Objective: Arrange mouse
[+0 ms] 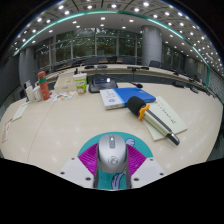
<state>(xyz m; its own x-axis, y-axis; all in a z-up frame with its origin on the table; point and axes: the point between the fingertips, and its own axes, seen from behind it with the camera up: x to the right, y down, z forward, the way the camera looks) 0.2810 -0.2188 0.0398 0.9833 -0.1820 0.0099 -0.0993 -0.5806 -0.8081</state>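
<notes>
A grey and white computer mouse (112,152) sits between my gripper's (112,146) two teal fingers, nose pointing away from me. The magenta pads (90,158) press on its left and right sides, so the gripper is shut on it. The mouse hangs over the near part of a long beige table (70,125). A blue flat pad (128,96) lies on the table beyond the fingers, slightly to the right, with a small black object (135,104) at its near edge.
An open notebook with a dark pen (163,118) lies right of the fingers. At the far left stand bottles (42,85), a green box (80,82) and a dark case (103,83). A white sheet (18,110) lies at the left edge.
</notes>
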